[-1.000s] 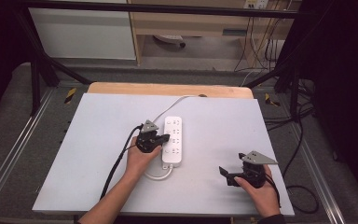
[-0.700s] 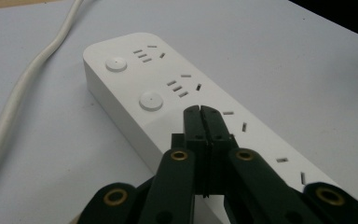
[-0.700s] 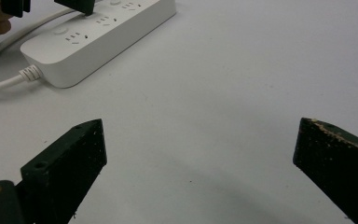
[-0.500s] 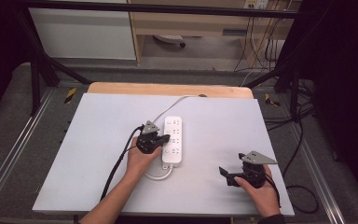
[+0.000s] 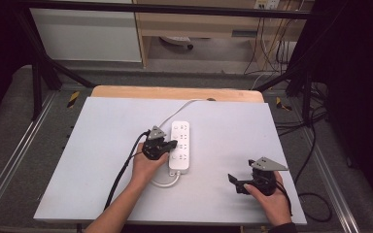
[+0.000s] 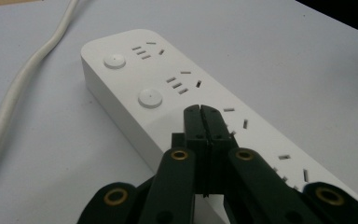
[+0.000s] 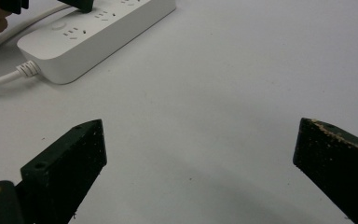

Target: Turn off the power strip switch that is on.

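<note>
A white power strip [image 5: 181, 145] lies lengthwise in the middle of the grey-white table; its white cord [image 5: 180, 108] runs off toward the far edge. My left gripper [image 5: 171, 144] is at the strip's left side, jaws shut with nothing between them. In the left gripper view the closed tips [image 6: 200, 112] sit over the strip [image 6: 168, 93], near a round switch button [image 6: 150, 98]. My right gripper [image 5: 233, 182] rests near the front right of the table, open and holding nothing. In the right gripper view its black jaws stand wide apart, with the strip [image 7: 98, 30] at the upper left.
The strip's cord loops near its front end [image 5: 164, 182]. A black cable [image 5: 121, 172] trails from the left gripper along the forearm. A wooden board edge [image 5: 175, 92] shows beyond the table, and black frame bars [image 5: 39, 73] and cables [image 5: 315, 141] stand around it.
</note>
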### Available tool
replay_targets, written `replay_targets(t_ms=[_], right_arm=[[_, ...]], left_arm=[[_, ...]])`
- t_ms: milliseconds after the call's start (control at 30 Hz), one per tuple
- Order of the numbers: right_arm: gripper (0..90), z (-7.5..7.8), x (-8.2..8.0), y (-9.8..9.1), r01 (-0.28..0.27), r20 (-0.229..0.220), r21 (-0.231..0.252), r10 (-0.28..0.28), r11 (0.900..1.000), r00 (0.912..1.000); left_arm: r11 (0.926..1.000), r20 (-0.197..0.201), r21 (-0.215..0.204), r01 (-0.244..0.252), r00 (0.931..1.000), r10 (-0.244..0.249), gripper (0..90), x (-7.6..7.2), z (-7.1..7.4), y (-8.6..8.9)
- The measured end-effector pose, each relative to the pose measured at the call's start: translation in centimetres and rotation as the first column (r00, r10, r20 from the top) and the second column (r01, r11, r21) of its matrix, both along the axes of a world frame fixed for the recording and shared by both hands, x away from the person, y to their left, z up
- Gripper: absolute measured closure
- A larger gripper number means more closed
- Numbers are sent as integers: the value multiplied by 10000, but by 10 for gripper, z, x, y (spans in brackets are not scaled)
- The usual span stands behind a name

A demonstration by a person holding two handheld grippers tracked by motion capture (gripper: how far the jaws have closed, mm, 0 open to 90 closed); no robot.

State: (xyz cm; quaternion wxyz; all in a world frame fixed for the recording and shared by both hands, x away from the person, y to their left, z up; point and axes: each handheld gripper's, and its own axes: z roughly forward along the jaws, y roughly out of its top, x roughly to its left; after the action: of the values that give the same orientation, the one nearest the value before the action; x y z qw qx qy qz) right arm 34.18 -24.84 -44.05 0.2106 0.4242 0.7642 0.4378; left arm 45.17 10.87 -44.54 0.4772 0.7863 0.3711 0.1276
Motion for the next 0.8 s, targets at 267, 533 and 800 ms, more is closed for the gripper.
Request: replay_targets(t_ms=[267, 533, 800], right_arm=[[32, 1, 0, 0, 32, 12, 35, -32, 10000, 10000], [33, 1, -1, 0, 52, 46, 55, -53, 10000, 10000], [33, 1, -1, 0, 39, 67, 1, -39, 10000, 10000]], left_arm=[[10000, 19, 75, -33, 10000, 33, 900, -1, 0, 0], [9999, 25, 119, -106, 9999, 105, 900, -1, 1, -1], [9998, 20, 158, -87, 10000, 87, 900, -2, 1, -1]])
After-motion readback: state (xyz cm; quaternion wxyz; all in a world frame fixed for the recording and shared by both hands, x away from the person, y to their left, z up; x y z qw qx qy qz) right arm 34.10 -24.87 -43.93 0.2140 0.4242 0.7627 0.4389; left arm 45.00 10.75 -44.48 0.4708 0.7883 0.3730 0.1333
